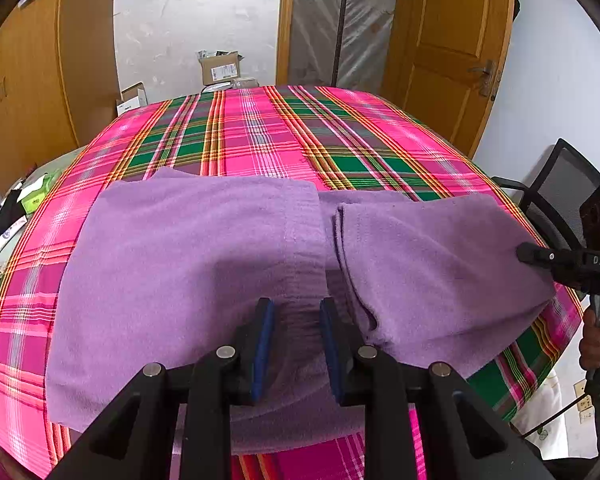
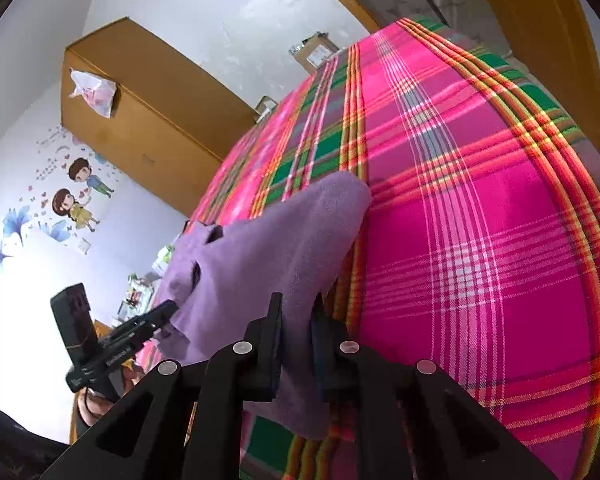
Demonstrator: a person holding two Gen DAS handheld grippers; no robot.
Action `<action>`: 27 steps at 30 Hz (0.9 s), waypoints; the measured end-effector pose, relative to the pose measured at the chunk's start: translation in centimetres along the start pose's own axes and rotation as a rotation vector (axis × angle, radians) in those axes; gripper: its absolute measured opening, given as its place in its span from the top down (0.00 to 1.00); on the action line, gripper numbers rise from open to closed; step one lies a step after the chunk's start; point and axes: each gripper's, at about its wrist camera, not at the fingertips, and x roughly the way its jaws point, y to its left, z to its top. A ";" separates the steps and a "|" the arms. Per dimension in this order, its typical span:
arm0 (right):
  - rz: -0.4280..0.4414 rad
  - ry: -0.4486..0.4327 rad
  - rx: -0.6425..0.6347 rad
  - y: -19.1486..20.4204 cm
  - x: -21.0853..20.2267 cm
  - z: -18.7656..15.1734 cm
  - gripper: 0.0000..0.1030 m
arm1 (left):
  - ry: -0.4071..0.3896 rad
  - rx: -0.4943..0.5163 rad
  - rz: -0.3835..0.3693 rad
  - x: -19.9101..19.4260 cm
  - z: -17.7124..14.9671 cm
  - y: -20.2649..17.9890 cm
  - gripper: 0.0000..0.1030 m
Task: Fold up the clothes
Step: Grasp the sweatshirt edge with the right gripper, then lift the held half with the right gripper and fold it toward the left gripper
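Note:
A purple fleece garment (image 1: 180, 260) lies spread on the table's pink and green plaid cloth (image 1: 280, 132). Its right part is doubled over into a thick flap (image 1: 440, 260). My left gripper (image 1: 297, 320) sits at the near edge, shut on a wrinkled bunch of the purple fabric between its blue pads. In the right wrist view, my right gripper (image 2: 298, 320) is shut on the garment (image 2: 268, 248), whose end lifts off the plaid cloth (image 2: 480, 240). The right gripper (image 1: 526, 254) shows at the flap's right edge. The left gripper (image 2: 168, 312) shows at the cloth's left side.
A black mesh chair (image 1: 568, 192) stands by the table's right edge, near a hand (image 1: 594, 340) on the right handle. Cardboard boxes (image 1: 219, 68) sit past the far edge beside a wooden door (image 1: 448, 60). Small clutter (image 1: 16, 208) lies off the left side.

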 end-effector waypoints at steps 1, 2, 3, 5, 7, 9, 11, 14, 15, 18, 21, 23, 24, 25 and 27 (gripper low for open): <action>0.004 -0.005 0.001 0.1 -0.1 0.1 0.89 | 0.000 -0.001 -0.001 0.0 0.0 0.0 0.76; 0.012 -0.011 0.001 0.3 -0.3 0.1 0.89 | -0.001 -0.003 -0.003 0.0 0.0 0.0 0.76; 0.021 -0.019 -0.001 0.4 -0.6 0.2 0.89 | -0.001 -0.004 -0.004 -0.1 -0.1 0.0 0.76; 0.038 -0.034 -0.013 1.3 -1.0 0.6 0.90 | -0.002 -0.006 -0.006 -0.1 0.0 0.1 0.76; 0.055 -0.048 -0.031 2.3 -1.3 1.0 0.90 | -0.005 -0.006 -0.007 -0.2 0.0 0.1 0.76; 0.074 -0.060 -0.052 3.5 -1.5 1.4 0.90 | -0.009 -0.007 -0.006 -0.3 0.1 0.2 0.76; 0.094 -0.070 -0.073 4.7 -1.8 1.8 0.90 | -0.014 -0.008 -0.006 -0.4 0.2 0.3 0.76; 0.121 -0.082 -0.098 6.3 -1.9 2.3 0.90 | -0.028 -0.015 -0.004 -0.7 0.4 0.6 0.76; 0.130 -0.085 -0.107 6.8 -2.0 2.5 0.90 | -0.034 -0.019 -0.002 -0.8 0.5 0.8 0.76; 0.159 -0.091 -0.128 8.3 -1.8 3.1 0.90 | -0.051 -0.033 -0.001 -1.1 0.9 1.3 0.76; 0.182 -0.092 -0.156 10.1 -1.5 3.8 0.90 | -0.055 -0.031 -0.017 -1.0 1.3 1.2 0.76; 0.197 -0.093 -0.174 11.3 -1.2 4.3 0.90 | -0.056 -0.015 -0.037 -0.8 1.3 0.9 0.76; 0.204 -0.094 -0.183 11.9 -1.1 4.5 0.90 | -0.056 -0.006 -0.047 -0.6 1.4 0.7 0.76; 0.211 -0.093 -0.191 12.5 -1.0 4.8 0.90 | -0.037 0.000 -0.049 0.0 1.2 0.5 0.76; 0.222 -0.092 -0.206 13.5 -0.6 5.2 0.90 | -0.015 0.008 -0.049 0.9 1.0 0.2 0.76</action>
